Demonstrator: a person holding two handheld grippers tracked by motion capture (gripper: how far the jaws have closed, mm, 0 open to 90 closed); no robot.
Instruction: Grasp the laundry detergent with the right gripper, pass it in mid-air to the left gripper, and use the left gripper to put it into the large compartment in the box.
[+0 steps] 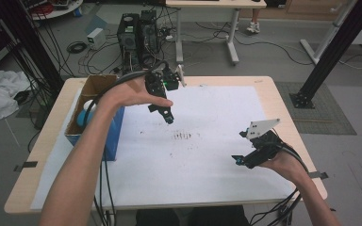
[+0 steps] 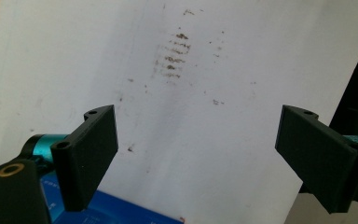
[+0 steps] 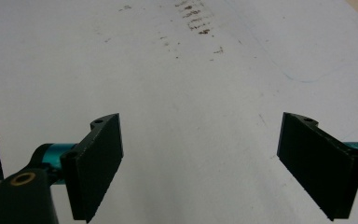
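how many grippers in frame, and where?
2. The left gripper hangs over the white sheet beside the blue box, fingers apart and empty. The right gripper sits near the sheet's right edge, fingers apart.

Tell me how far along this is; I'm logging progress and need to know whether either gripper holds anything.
Neither does. The left gripper hangs open beside the blue box; the right gripper rests open on the white sheet. Brown smudges remain on it. Nothing is in hand.

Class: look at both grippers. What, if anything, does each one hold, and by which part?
Nothing is held. The left gripper and the right gripper both have their jaws wide apart, with just the white sheet between them.
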